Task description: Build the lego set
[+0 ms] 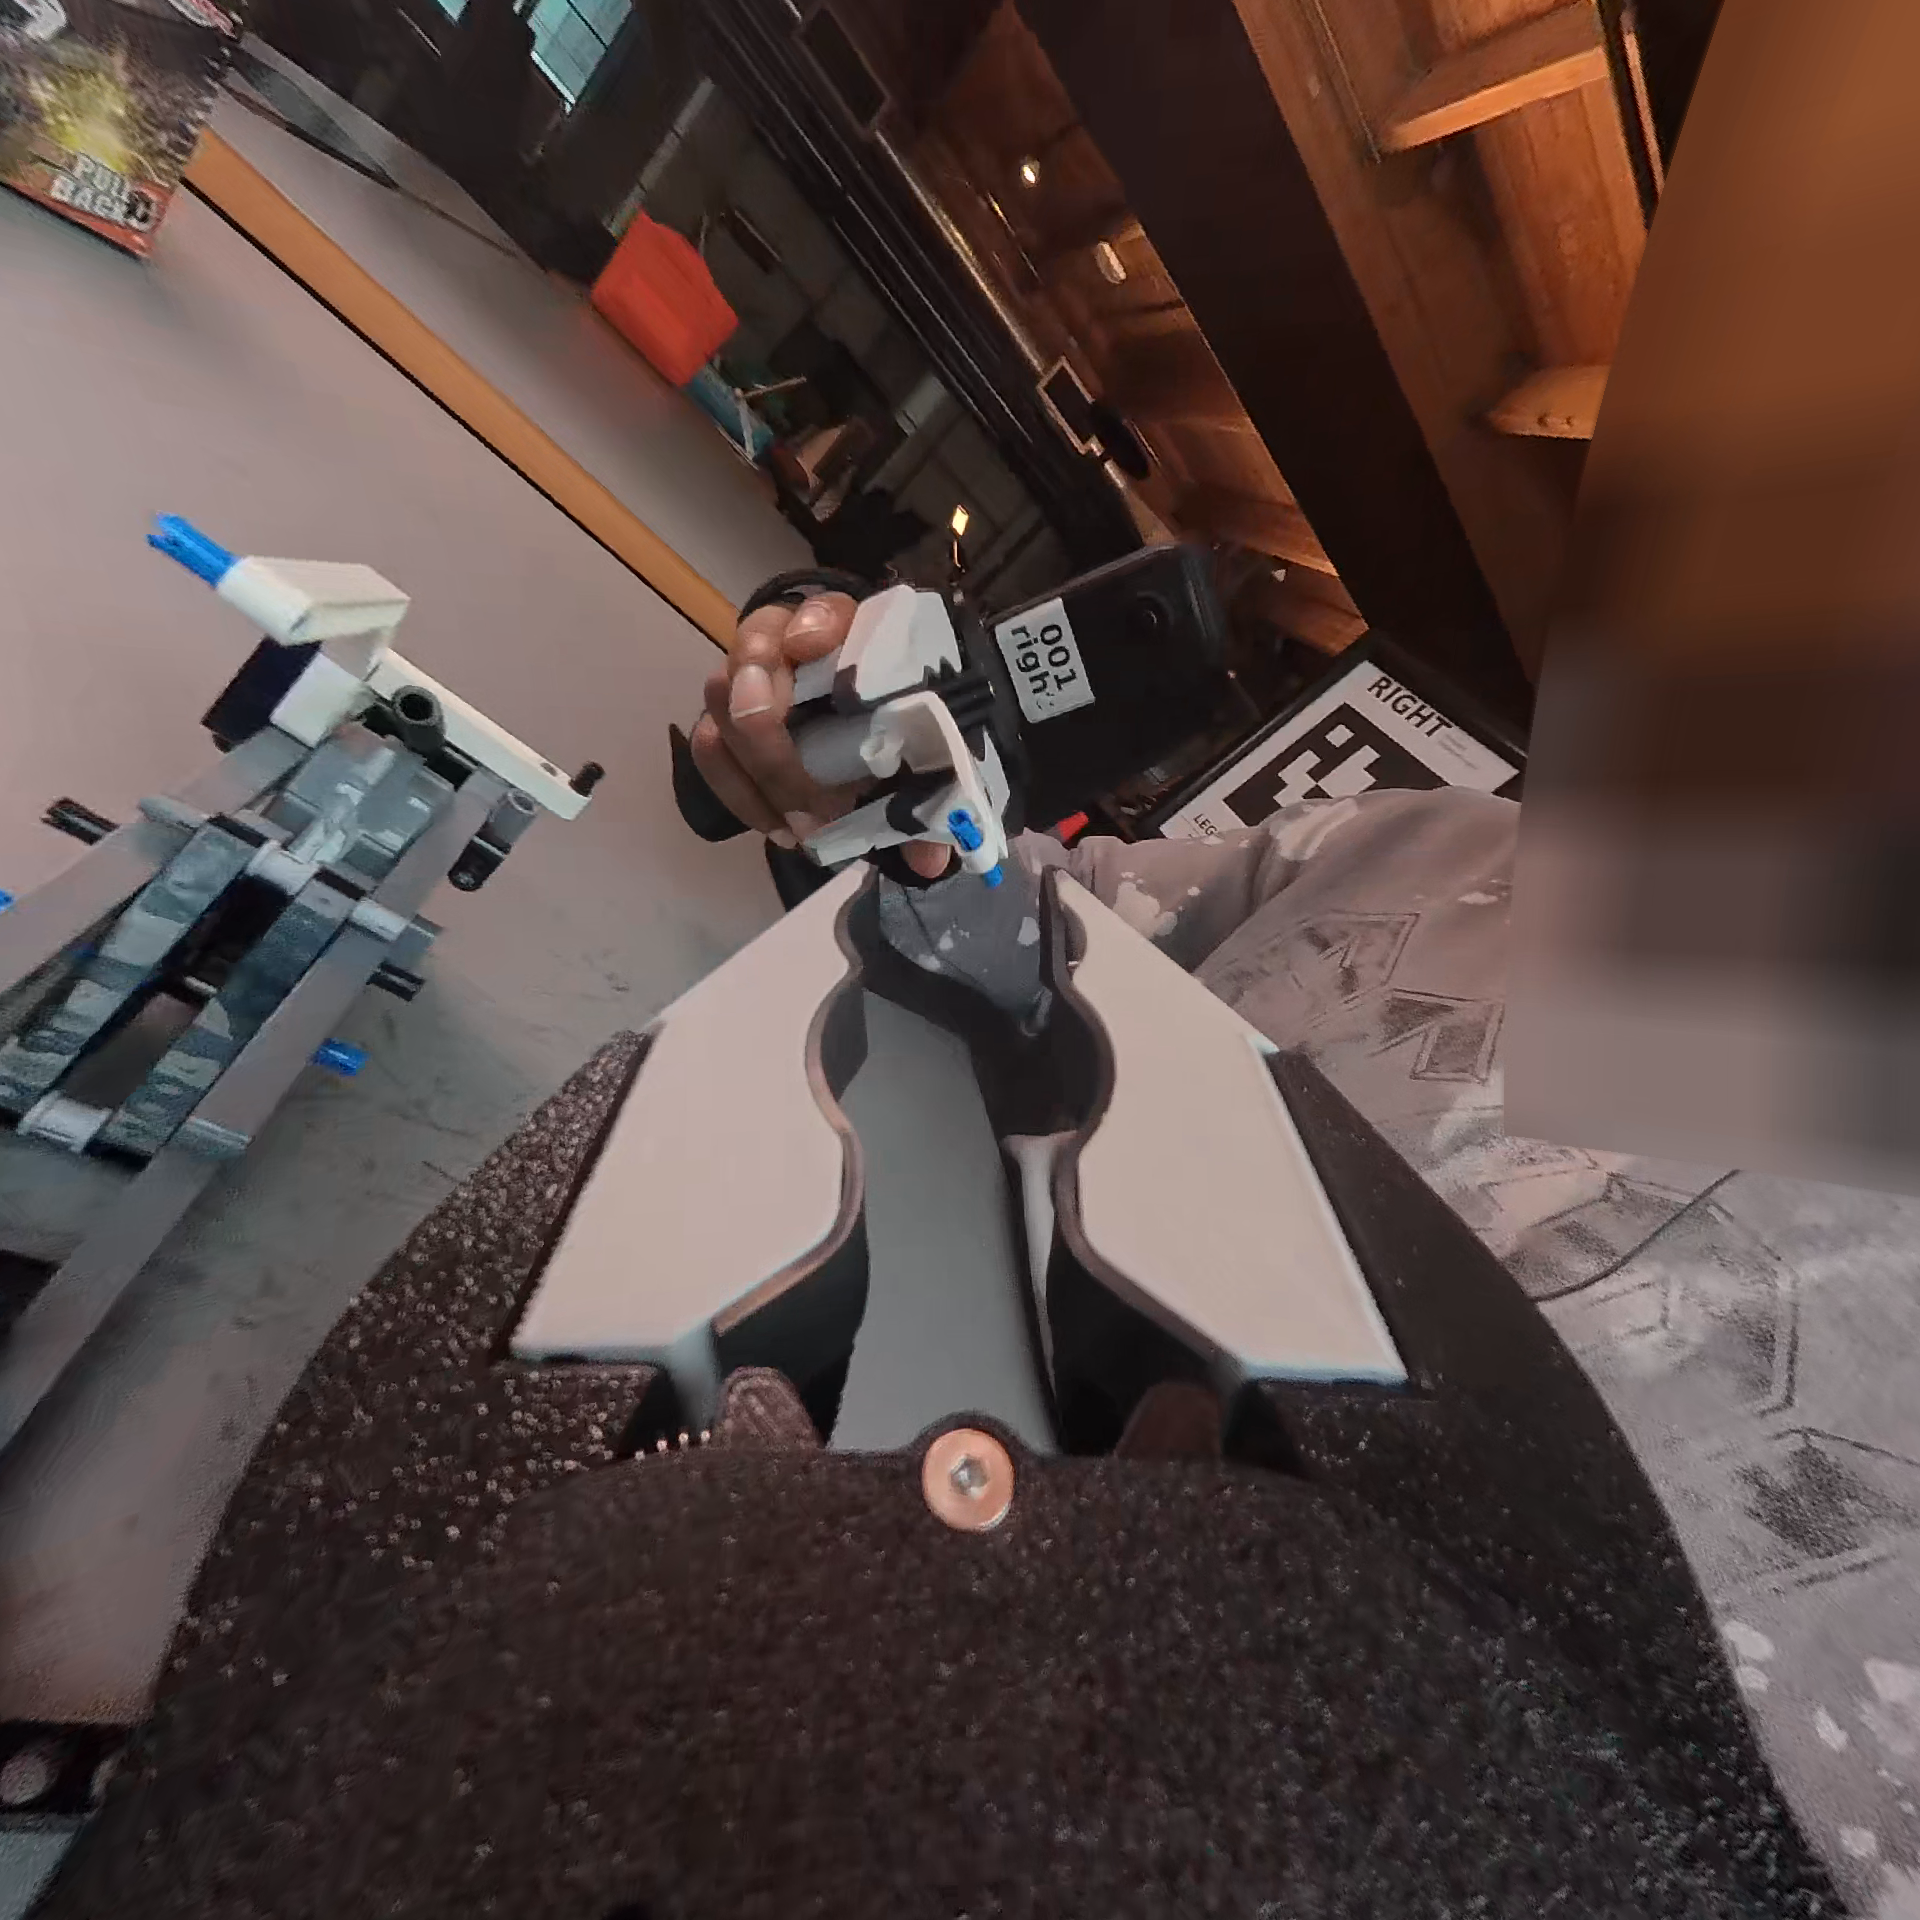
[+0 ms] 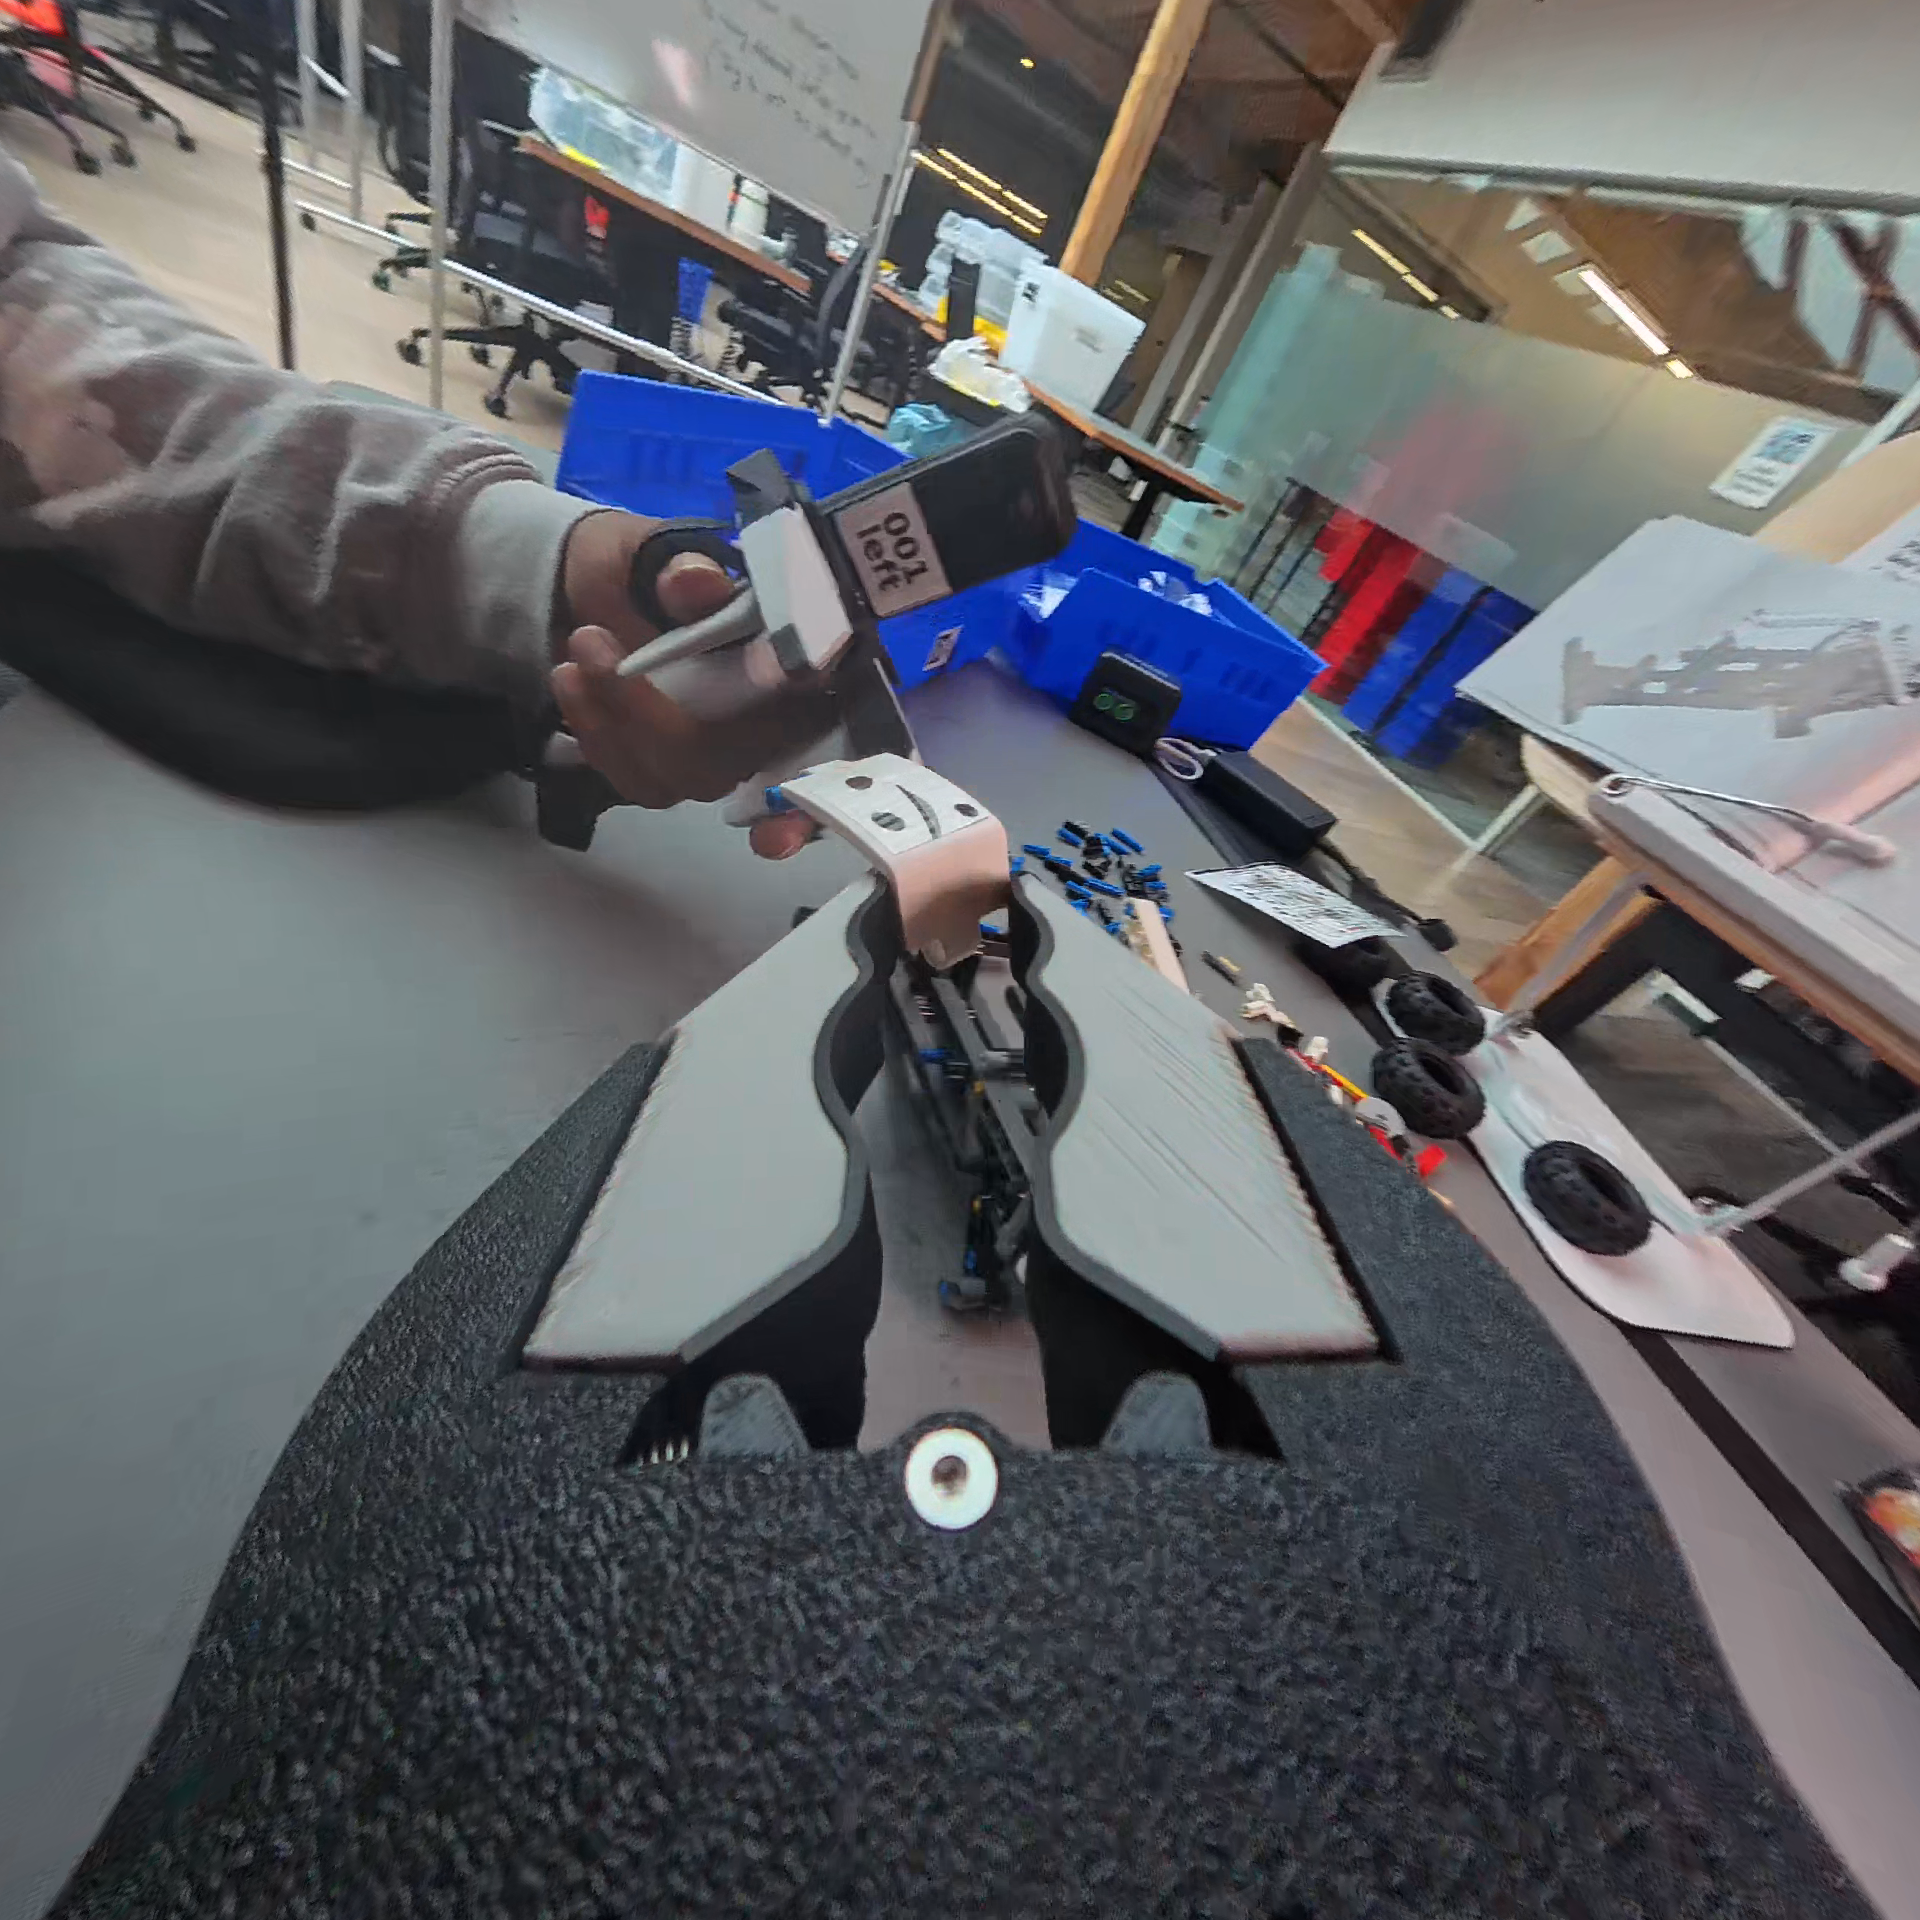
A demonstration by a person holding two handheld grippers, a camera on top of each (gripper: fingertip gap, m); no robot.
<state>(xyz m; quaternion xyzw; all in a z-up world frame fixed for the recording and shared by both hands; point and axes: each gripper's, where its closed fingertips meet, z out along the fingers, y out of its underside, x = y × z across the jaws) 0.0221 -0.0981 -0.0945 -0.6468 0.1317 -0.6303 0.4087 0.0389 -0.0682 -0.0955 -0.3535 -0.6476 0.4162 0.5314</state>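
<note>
White and curved, a lego panel is being pinched at its lower end between the fingers of the right gripper, its long axis arching up and away toward the left gripper, with a blue pin at its far end. The grey lego chassis is lying on the worktop beneath, lengthwise along the gap between the right fingers, while the left fingers are being held spread, gripping nothing. A printed sticker is being carried on each gripper body.
</note>
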